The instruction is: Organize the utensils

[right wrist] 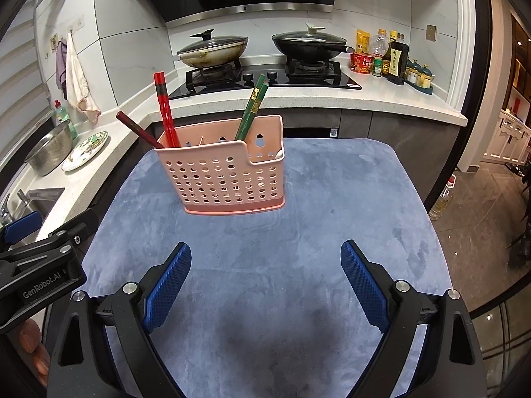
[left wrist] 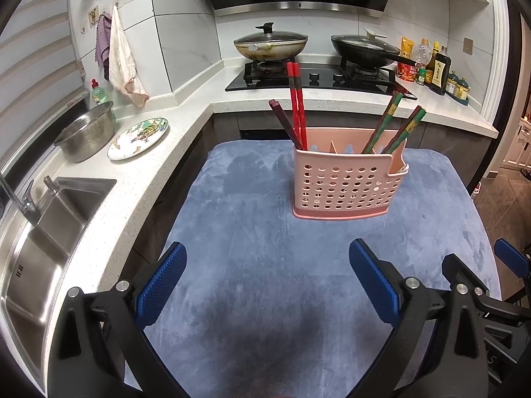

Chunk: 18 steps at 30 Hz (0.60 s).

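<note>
Hovering over the blue cloth, both the left gripper and right gripper are gaping wide, empty; chopsticks are standing in the pink holder ahead.

One brand can be read — "GenRobot.AI", printed in pale letters on the black body of the left gripper, seen at the left edge of the right wrist view. Labels on the sauce bottles beside the stove are too small to be read.

Lower ends of the chopsticks hidden inside the pink holder
</note>
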Each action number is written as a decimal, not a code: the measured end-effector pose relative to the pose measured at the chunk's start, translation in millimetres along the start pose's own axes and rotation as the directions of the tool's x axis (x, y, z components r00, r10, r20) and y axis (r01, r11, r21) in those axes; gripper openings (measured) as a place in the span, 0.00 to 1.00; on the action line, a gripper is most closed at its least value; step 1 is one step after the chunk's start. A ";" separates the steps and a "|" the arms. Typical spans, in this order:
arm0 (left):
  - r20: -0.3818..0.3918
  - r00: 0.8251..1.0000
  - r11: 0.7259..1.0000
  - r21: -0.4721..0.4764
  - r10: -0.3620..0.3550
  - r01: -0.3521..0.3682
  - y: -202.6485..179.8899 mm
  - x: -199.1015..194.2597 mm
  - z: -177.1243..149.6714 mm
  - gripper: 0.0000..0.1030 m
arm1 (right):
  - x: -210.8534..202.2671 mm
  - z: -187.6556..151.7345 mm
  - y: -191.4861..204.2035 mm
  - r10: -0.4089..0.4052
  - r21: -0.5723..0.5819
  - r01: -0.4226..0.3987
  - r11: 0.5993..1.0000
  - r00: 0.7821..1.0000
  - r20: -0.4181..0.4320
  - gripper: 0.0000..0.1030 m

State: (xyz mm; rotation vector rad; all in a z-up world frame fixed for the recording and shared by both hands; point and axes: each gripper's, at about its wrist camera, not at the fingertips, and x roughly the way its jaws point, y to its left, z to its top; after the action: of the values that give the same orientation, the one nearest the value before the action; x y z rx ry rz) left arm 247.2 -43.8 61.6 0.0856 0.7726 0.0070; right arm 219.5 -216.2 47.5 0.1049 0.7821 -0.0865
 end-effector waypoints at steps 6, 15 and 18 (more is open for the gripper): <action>-0.013 1.000 1.000 -0.011 0.001 -0.001 2.3 3.3 -1.1 0.91 | 0.0 -0.6 0.0 0.000 0.001 0.000 1.000 1.000 -0.002 0.85; -0.016 1.000 1.000 -0.010 0.006 -0.006 2.4 4.6 -2.0 0.91 | 2.0 -1.6 0.2 0.001 0.003 -0.001 1.000 1.000 -0.005 0.85; -0.015 1.000 1.000 -0.009 0.006 -0.006 2.3 4.7 -2.2 0.91 | 2.2 -1.8 0.3 -0.001 0.002 0.001 1.000 1.000 -0.005 0.85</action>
State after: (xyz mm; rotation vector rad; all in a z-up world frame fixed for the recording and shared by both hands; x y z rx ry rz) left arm 249.2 -41.2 57.0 0.0795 0.7873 0.0167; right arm 219.9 -215.7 44.6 0.1069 0.7869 -0.0877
